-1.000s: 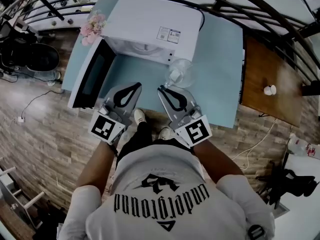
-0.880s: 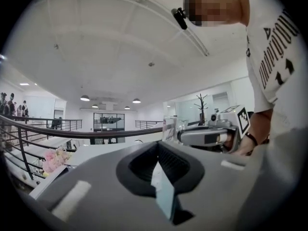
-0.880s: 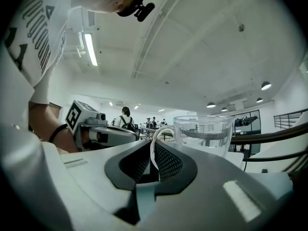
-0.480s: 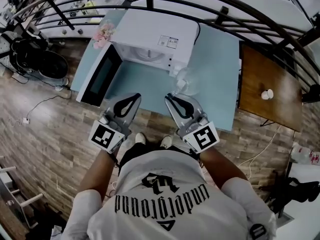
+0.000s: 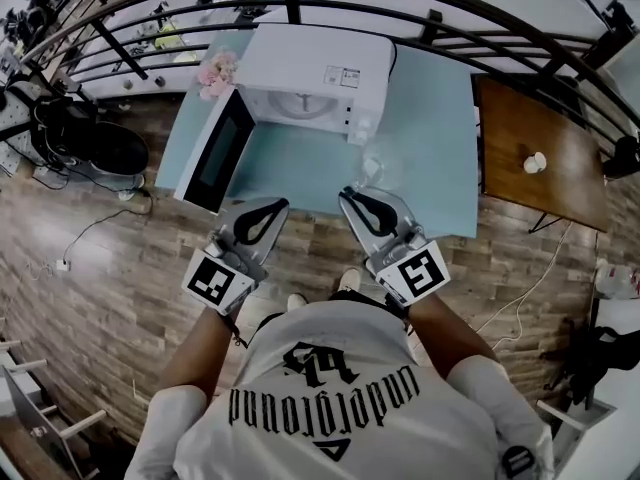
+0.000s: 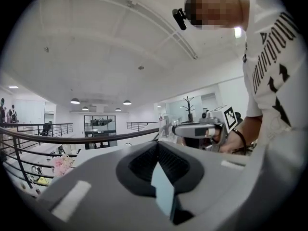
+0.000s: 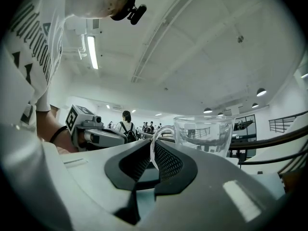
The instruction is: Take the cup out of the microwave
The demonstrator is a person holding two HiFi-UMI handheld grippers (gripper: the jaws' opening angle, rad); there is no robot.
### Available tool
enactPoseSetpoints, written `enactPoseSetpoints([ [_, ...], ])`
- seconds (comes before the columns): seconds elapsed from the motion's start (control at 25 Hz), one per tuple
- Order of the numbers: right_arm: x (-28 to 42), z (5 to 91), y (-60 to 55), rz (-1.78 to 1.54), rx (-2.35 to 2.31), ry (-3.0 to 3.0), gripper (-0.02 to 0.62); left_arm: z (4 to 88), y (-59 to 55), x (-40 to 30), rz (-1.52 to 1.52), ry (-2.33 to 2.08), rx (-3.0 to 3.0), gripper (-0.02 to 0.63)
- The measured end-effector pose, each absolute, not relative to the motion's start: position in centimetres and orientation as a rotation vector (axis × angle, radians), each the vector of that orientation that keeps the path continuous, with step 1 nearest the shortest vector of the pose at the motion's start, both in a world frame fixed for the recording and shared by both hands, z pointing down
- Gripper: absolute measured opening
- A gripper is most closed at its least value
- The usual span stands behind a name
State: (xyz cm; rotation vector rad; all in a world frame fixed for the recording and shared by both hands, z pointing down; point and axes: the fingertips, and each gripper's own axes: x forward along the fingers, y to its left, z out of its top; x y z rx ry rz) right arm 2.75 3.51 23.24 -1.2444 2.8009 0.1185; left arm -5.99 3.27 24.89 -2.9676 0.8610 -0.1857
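Pale blue table (image 5: 430, 138) across upper frame, with microwave (image 5: 310, 63) door (image 5: 213, 154) hanging open. Outside it, at centre: glass cup (image 5: 371, 168), pinched by its handle (image 7: 155, 146) in right gripper (image 5: 348, 194). Left gripper (image 5: 282, 205) closed and empty. Hold level, lower onto bare table, then release.

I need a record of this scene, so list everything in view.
microwave: one, white, door open, on the table
table: one, light blue, under the microwave
cup: one, clear glass, outside the microwave, held by its handle
flowers: one bunch, pink, beside the microwave
side table: one, brown wood, right of the blue table
small white thing: one, on the side table
railing: one, black, beyond the tables
left gripper: grey, shut, empty
right gripper: grey, shut on the cup's handle
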Motion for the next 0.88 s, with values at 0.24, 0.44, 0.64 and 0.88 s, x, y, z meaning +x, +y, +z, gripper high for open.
enactPoseSetpoints([
  [0.24,0.3,21.8,6.6,0.18,-1.313,2.75,0.031,23.9,6.3,-9.1,-0.164,0.801,-2.975,0.051],
  [0.44,-1.8,21.2,9.1,0.194,-1.336,2.743,0.031,22.9,8.6,-11.4,-0.135,0.764,-2.979,0.051],
  [0.64,-3.8,20.8,11.6,0.207,-1.353,2.741,0.031,21.9,10.9,-13.6,-0.097,0.739,-2.97,0.051],
  [0.88,-5.7,20.4,13.9,0.22,-1.383,2.717,0.031,21.5,12.6,-15.6,-0.039,0.701,-2.924,0.051],
])
